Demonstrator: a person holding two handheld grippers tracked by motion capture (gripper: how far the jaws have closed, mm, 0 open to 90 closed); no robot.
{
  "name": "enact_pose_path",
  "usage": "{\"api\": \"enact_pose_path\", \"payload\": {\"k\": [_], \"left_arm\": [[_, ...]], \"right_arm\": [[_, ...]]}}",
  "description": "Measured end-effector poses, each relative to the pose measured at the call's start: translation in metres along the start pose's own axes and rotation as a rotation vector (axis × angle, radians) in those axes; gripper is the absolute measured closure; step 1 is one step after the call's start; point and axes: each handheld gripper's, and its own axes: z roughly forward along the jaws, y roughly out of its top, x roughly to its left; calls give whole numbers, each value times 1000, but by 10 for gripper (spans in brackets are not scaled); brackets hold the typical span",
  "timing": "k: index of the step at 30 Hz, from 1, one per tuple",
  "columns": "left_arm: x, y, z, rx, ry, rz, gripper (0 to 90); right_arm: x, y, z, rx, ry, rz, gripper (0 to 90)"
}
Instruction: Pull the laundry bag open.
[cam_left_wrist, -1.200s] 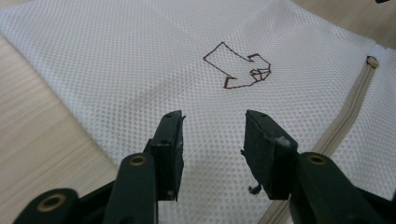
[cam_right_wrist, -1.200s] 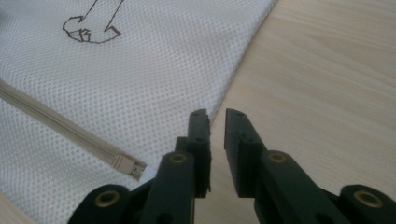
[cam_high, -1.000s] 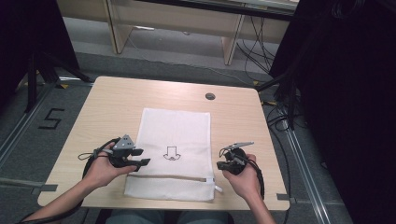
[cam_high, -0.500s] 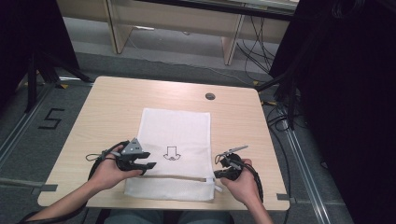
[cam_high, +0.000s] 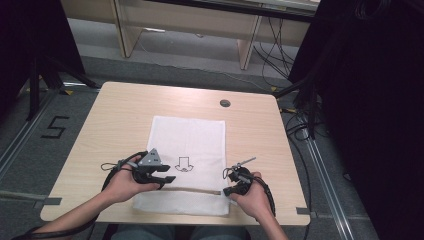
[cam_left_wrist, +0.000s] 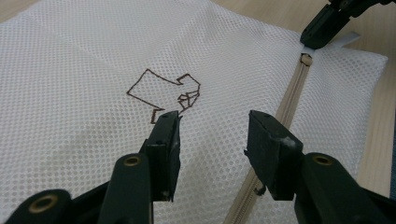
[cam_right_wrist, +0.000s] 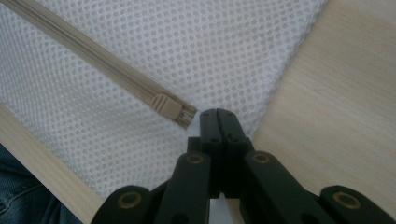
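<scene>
The white mesh laundry bag (cam_high: 187, 162), a flat rectangle of perforated fabric with a brown outline drawing stitched on its face, lies on the pale wooden counter (cam_high: 100, 130) a little nearer the front edge than the back, its beige zip (cam_right_wrist: 93, 58) running across it close to that front edge. At the bag's left side the left gripper (cam_high: 165, 179) hangs over the mesh beside the drawing (cam_left_wrist: 166, 91); its fingers (cam_left_wrist: 166, 149) stand apart with nothing pressed between them, and they have just been closing a little, the fabric below them untouched as far as the left gripper view shows, with the zip tape passing under the finger that view shows on its right. Toward the right end of the zip sits the beige slider (cam_right_wrist: 169, 108), and the right gripper (cam_high: 231, 190) is right at it, near the counter's front right corner; its fingers (cam_right_wrist: 219, 123) are fully shut, seemingly on the slider's pull tab, though the tab itself is hidden between them. The risk, in my judgement, lies in pulling the slider before the left fingers have pinned the cloth: the light bag would then slide or bunch along the counter instead of unzipping. A thin hold on the tab could also slip off, or mesh could snag in the teeth.
</scene>
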Motion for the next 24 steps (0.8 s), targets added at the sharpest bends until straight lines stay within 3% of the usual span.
{"api": "enact_pose_path", "payload": {"k": [2, 3, 11, 12, 15, 16, 19, 24], "left_arm": [[-2, 1, 2, 12, -3, 13, 541], [-5, 2, 4, 5, -13, 9, 542], [-25, 21, 23, 16, -69, 83, 557], [-27, 23, 25, 18, -78, 96, 561], [-33, 27, 33, 27, -96, 120, 572], [-36, 28, 36, 26, -102, 114, 573], [-40, 29, 42, 29, -110, 130, 592], [-45, 32, 51, 40, -123, 143, 607]], "right_arm": [[0, 1, 1, 5, -1, -18, 900], [2, 1, 1, 14, -9, 3, 900], [-1, 1, 2, 0, 7, -2, 900], [1, 0, 2, 4, 16, 19, 900], [-2, 1, 3, -10, 21, 3, 900], [-1, 1, 3, -5, 21, 15, 900], [-2, 2, 4, -15, 28, -17, 900], [1, 3, 5, -14, 21, -4, 900]]}}
